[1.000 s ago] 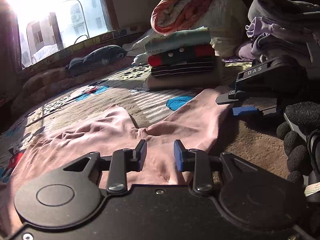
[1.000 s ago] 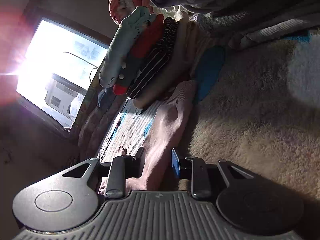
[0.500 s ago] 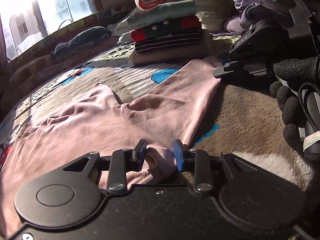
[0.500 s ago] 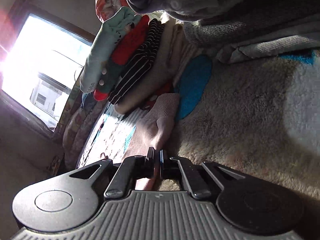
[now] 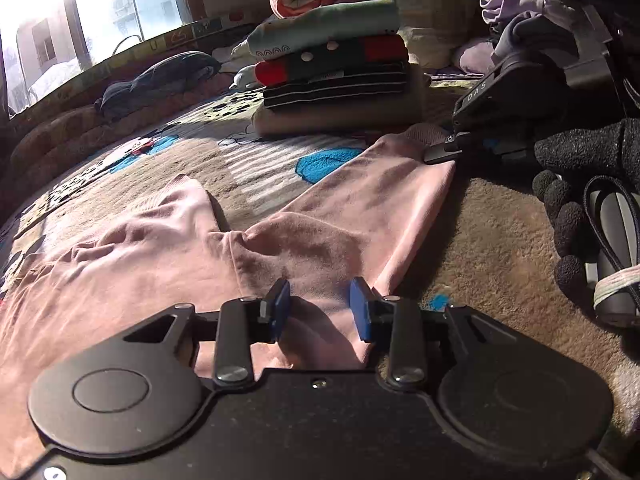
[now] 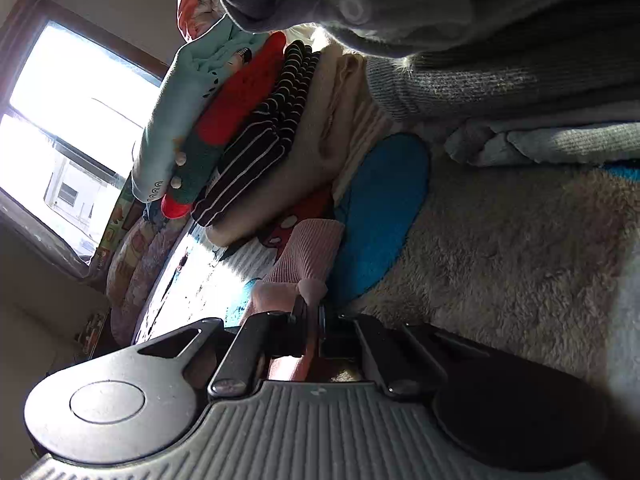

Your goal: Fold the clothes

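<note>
A pink long-sleeved top lies spread on the patterned blanket, one sleeve stretched toward the far right. My left gripper stands open at the near end of that sleeve, a raised fold of pink cloth between its blue pads. My right gripper is shut on the sleeve's ribbed cuff; in the right wrist view the right gripper pinches pink cloth between its fingers, turned on its side.
A stack of folded clothes stands behind the sleeve, shown sideways in the right wrist view as the stack. Unfolded grey and lilac garments pile at the right. A gloved hand holds the right gripper. A window glares at left.
The right gripper went from open around the sleeve to shut on the cuff. The left gripper drew back along the sleeve to its near end, staying open, cloth bunching between its pads.
</note>
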Demonstrator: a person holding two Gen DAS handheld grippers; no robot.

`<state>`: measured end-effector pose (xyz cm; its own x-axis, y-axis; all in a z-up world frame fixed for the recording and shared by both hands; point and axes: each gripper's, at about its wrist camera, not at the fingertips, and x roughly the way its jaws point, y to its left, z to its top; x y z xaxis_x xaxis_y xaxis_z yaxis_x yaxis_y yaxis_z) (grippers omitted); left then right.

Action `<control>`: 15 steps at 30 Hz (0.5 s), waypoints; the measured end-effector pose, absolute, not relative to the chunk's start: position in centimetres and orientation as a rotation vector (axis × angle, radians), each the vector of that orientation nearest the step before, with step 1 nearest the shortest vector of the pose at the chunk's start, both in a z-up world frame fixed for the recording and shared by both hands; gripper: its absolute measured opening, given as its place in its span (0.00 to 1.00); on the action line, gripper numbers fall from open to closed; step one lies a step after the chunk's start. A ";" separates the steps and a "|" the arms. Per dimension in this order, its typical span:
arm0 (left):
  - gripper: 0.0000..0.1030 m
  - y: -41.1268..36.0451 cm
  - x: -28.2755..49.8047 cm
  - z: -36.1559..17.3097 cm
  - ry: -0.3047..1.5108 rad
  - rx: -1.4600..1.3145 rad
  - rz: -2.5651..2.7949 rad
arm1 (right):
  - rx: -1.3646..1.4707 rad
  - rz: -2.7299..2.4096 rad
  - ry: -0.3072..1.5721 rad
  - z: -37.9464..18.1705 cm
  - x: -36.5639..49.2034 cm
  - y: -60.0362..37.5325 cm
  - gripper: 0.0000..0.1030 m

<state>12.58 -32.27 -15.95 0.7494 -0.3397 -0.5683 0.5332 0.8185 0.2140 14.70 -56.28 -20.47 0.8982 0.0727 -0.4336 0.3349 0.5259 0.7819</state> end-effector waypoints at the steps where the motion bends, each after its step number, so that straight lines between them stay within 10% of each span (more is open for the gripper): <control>1: 0.31 -32.1 12.7 -15.5 0.548 0.373 -0.496 | 1.018 -0.164 0.440 -20.5 14.6 -56.3 0.03; 15: 0.37 -32.5 18.2 -14.6 0.672 0.228 -0.495 | 1.098 -0.154 0.377 -20.8 13.1 -56.9 0.06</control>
